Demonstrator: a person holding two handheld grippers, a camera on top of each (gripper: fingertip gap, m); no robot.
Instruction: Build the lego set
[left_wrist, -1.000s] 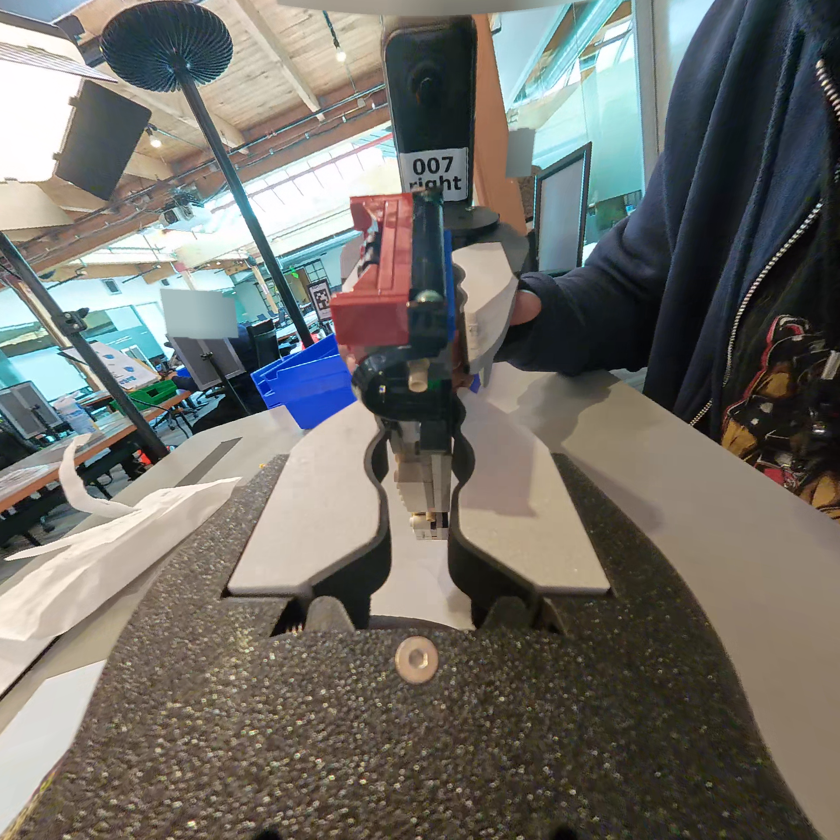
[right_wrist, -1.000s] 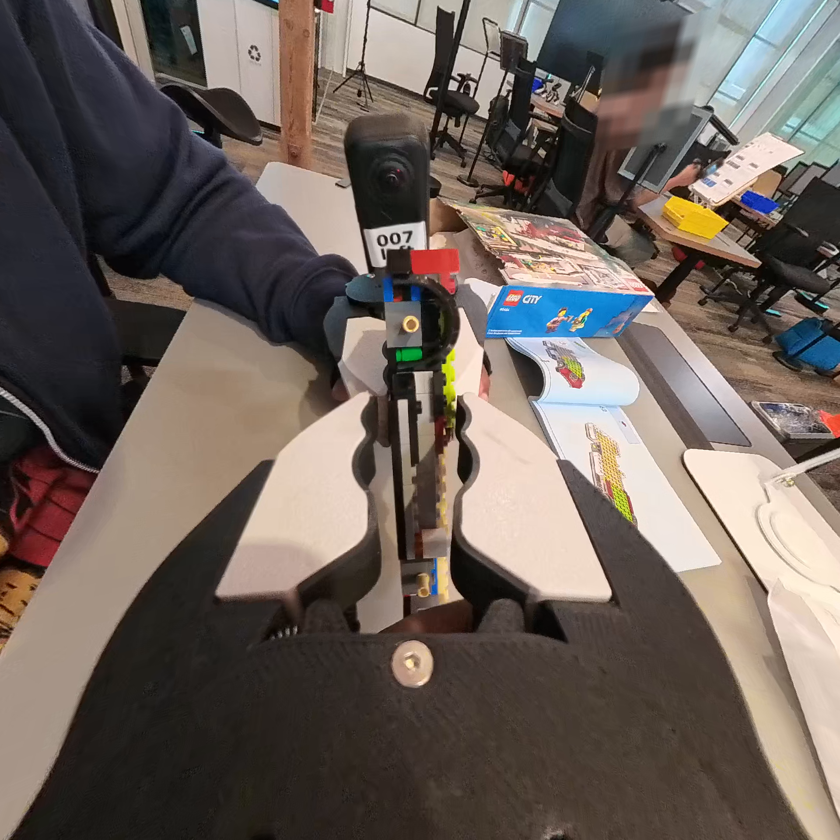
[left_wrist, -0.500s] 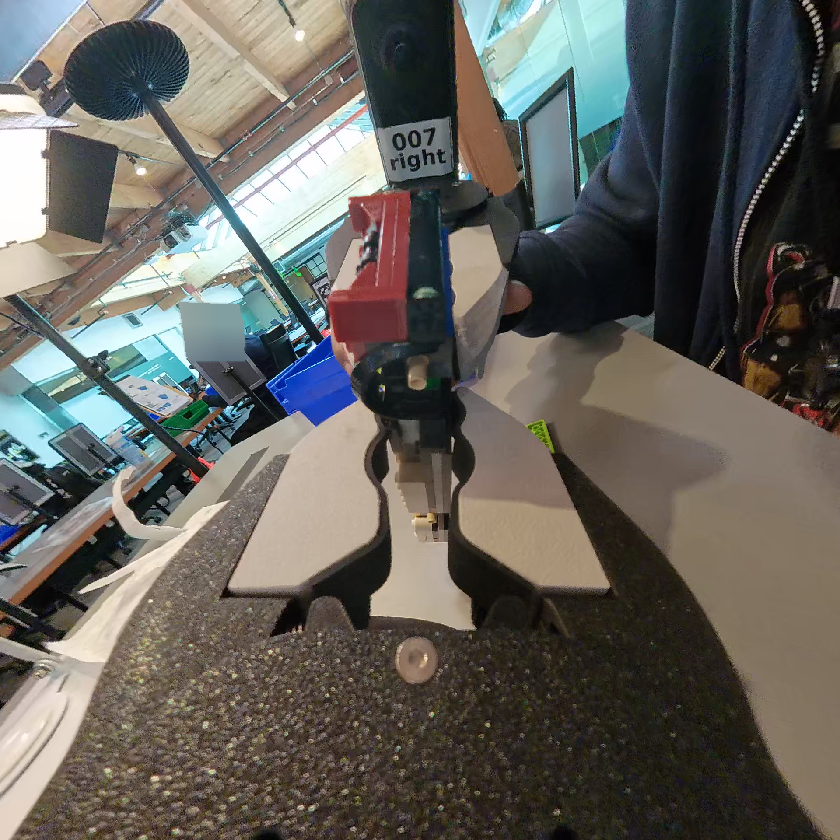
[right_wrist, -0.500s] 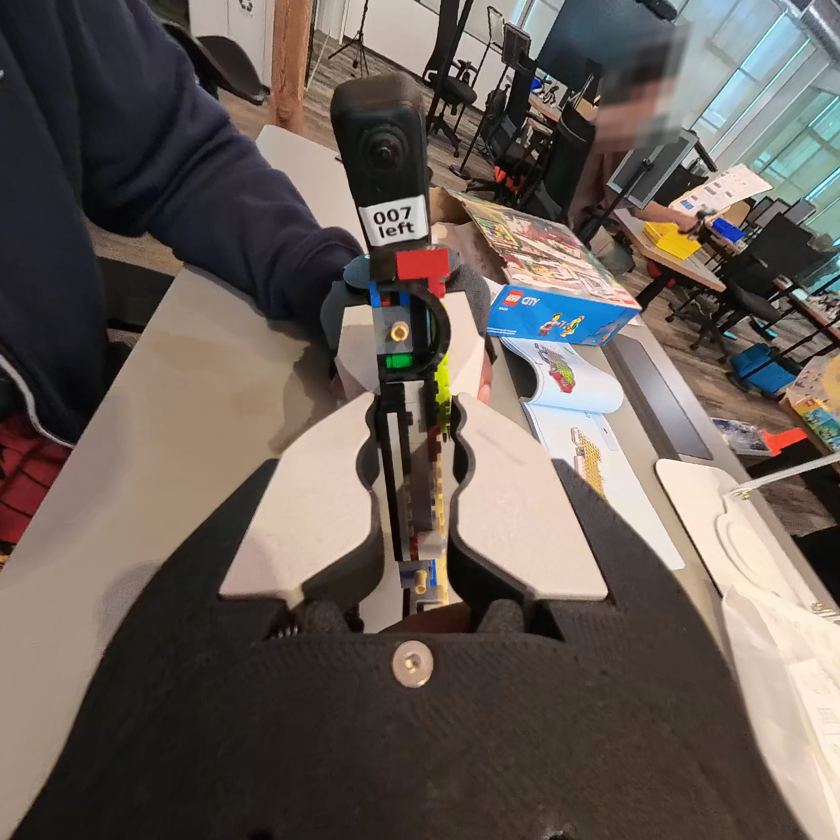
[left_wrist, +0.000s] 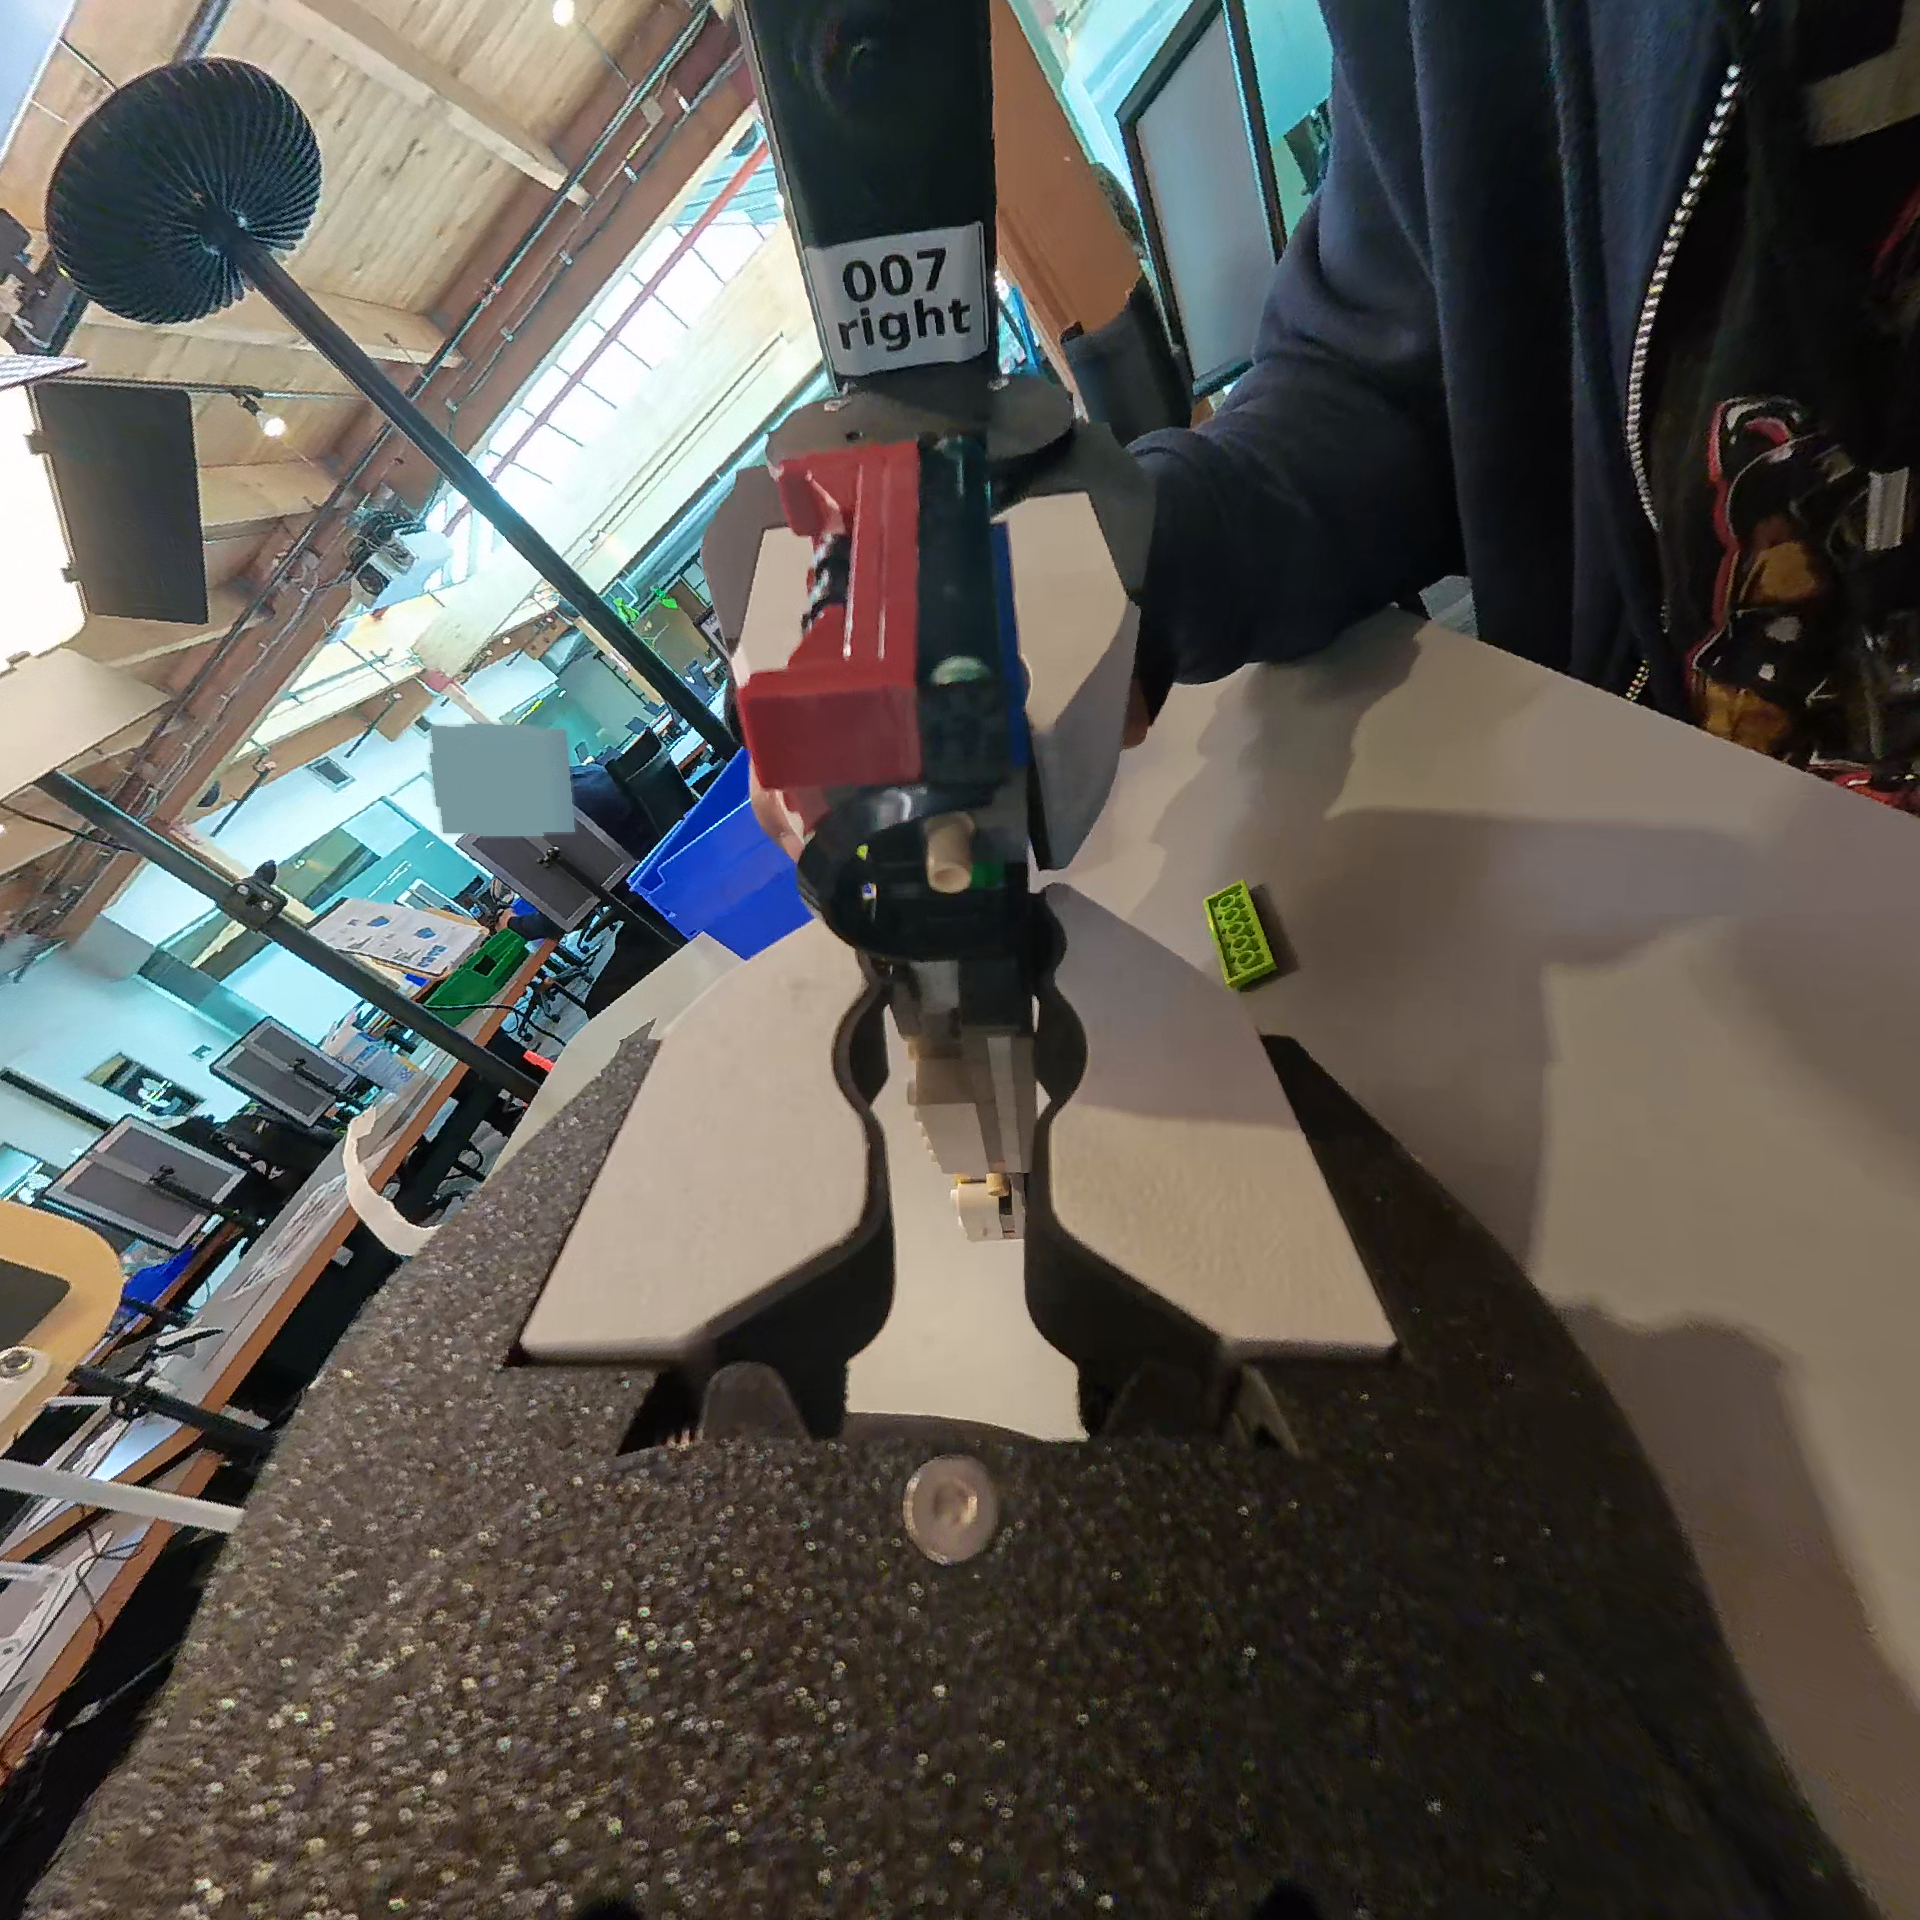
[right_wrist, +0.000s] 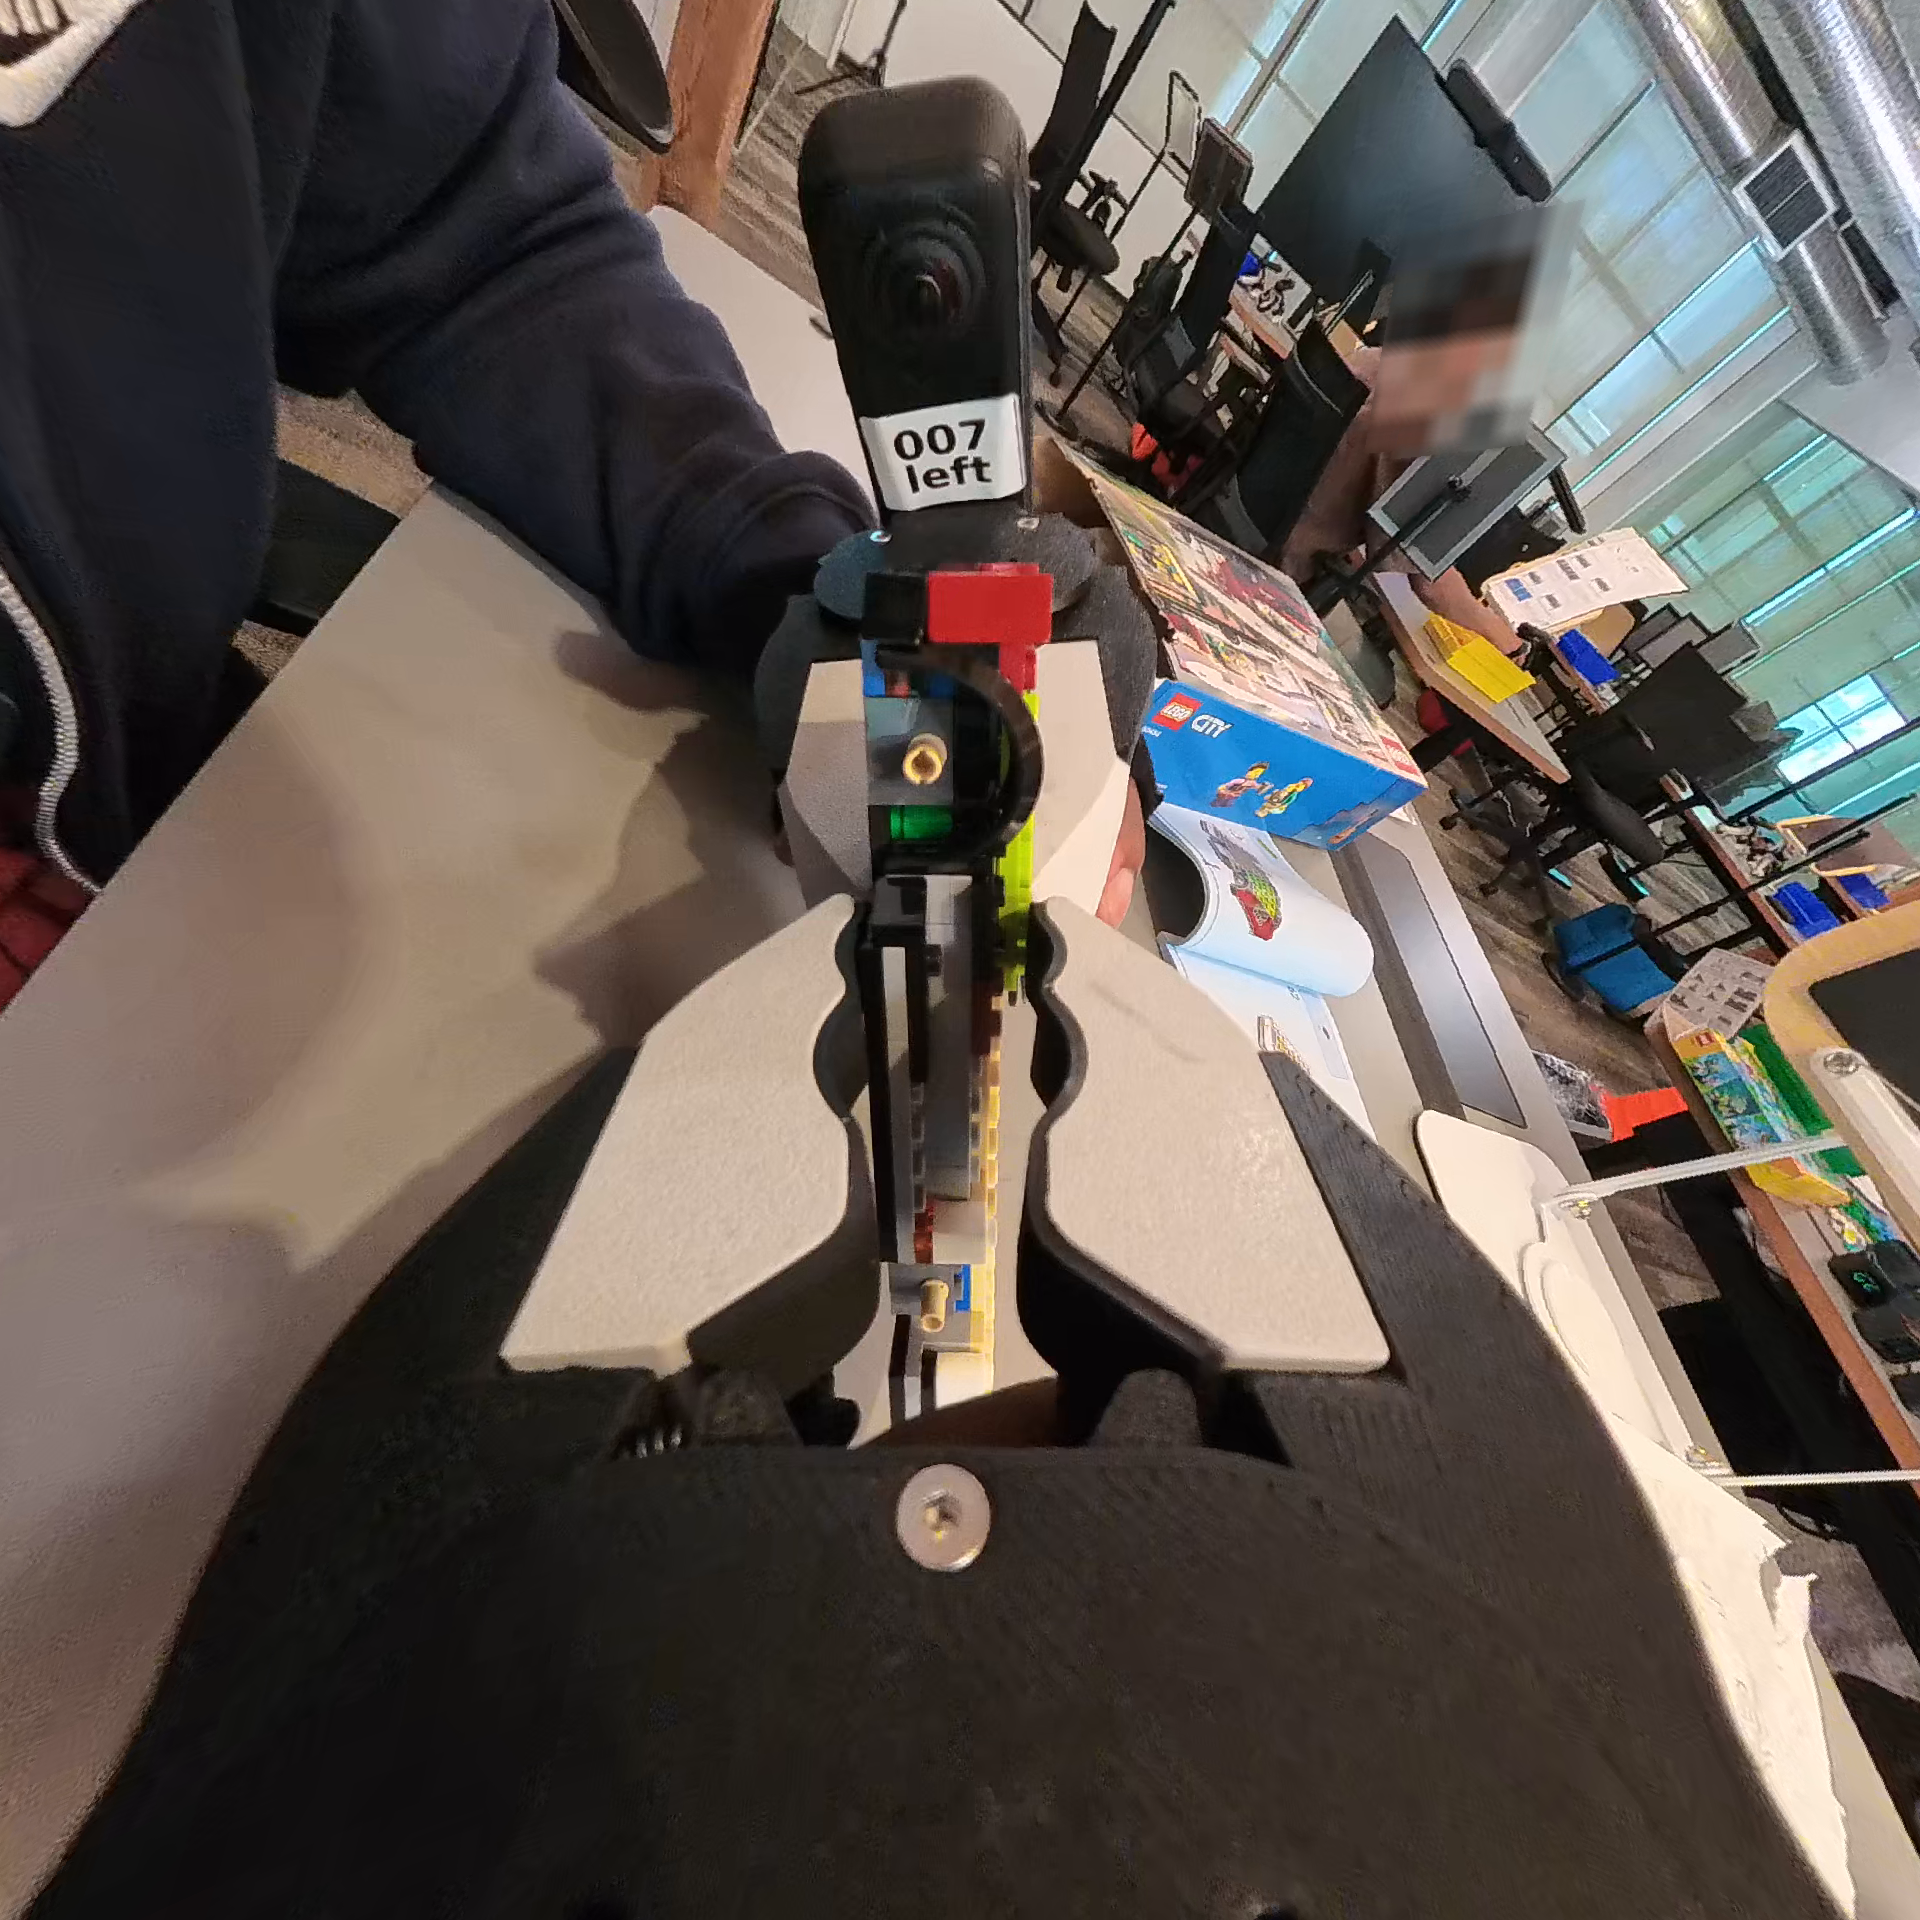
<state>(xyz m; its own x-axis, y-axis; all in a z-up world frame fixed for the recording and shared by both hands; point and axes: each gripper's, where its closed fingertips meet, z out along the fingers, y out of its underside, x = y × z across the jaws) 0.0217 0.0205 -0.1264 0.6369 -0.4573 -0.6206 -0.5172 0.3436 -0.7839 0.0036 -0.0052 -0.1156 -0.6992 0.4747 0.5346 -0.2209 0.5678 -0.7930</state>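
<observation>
A long model of toy bricks, black, grey, red, blue and lime, is held between both grippers above the grey table (left_wrist: 1558, 987). In the left wrist view my left gripper (left_wrist: 956, 935) is shut on the grey and black end of the model (left_wrist: 966, 1101). The right gripper's fingers (left_wrist: 1075, 644) clamp the red and blue end beyond it. In the right wrist view my right gripper (right_wrist: 945, 925) is shut on the model (right_wrist: 925, 1091), and the left gripper's fingers (right_wrist: 1081, 769) grip the far end. A loose lime green brick (left_wrist: 1242, 933) lies on the table to the right.
A blue toy box (right_wrist: 1278, 758) and an open instruction booklet (right_wrist: 1278, 935) lie on the table's far side. White paper (right_wrist: 1662, 1507) lies at the right. Blue bins (left_wrist: 717, 862) and a black light stand (left_wrist: 416, 436) stand beyond the table. A person's dark sleeve (right_wrist: 520, 364) reaches in. My left and right fingertips are right by each other.
Both grippers tilted and moved together with the model still clamped between them. The lime green brick on the table came into the left wrist view. The right jaws closed slightly on the model.
</observation>
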